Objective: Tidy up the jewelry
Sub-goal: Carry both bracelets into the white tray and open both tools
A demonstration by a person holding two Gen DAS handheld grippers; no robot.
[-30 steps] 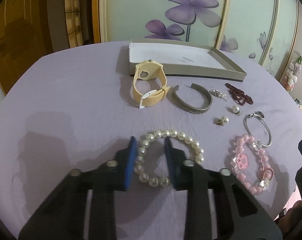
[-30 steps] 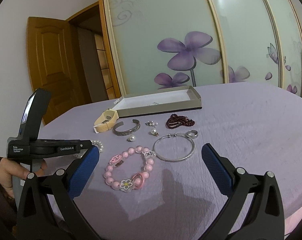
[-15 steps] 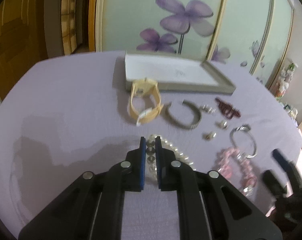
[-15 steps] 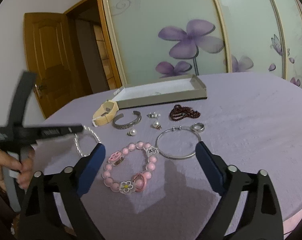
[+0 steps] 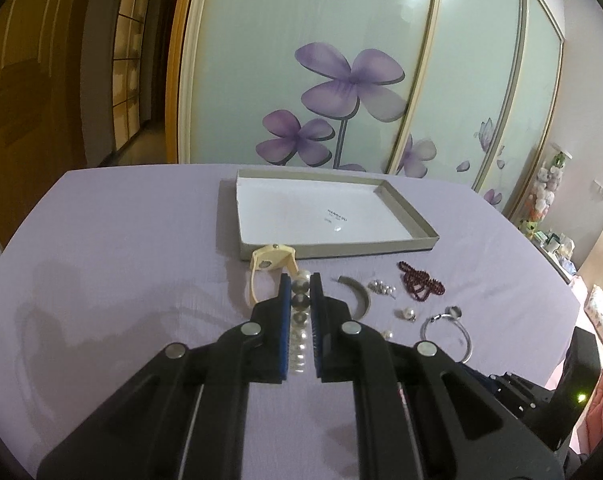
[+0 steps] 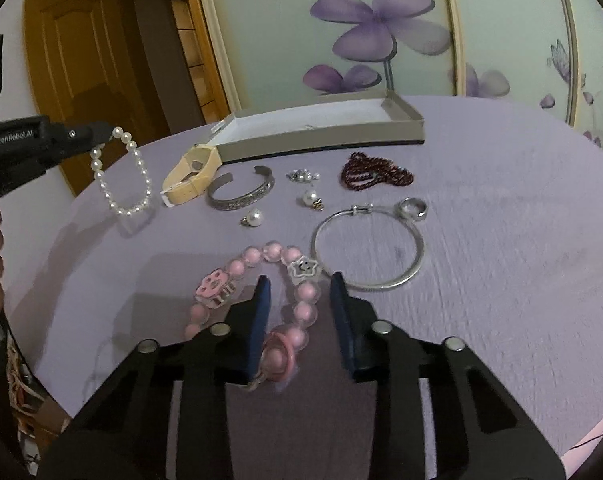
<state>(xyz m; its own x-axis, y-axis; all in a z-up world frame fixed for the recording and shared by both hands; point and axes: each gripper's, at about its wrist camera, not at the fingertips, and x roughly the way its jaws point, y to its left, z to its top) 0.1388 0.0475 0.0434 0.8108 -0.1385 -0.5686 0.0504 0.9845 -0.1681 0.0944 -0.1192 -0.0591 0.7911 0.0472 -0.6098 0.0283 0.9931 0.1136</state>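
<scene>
My left gripper (image 5: 300, 280) is shut on the white pearl bracelet (image 5: 300, 304) and holds it in the air; in the right wrist view the bracelet (image 6: 123, 176) hangs from the left gripper's tip (image 6: 101, 134) above the table's left side. My right gripper (image 6: 299, 284) is partly open, its jaws either side of the right arc of the pink bead bracelet (image 6: 257, 292), which lies on the purple cloth. The open grey box (image 5: 321, 216) with a white floor stands at the back of the table.
On the cloth lie a cream watch (image 6: 191, 176), a silver cuff (image 6: 241, 194), two pearl earrings (image 6: 255, 217), a small cluster (image 6: 303, 176), a dark red bead strand (image 6: 375, 172) and a silver bangle with a ring (image 6: 369, 248). The table edge curves close at right.
My left gripper shut on the pearl bracelet and lifted it off the cloth. My right gripper moved forward and down over the pink bracelet and narrowed its jaws.
</scene>
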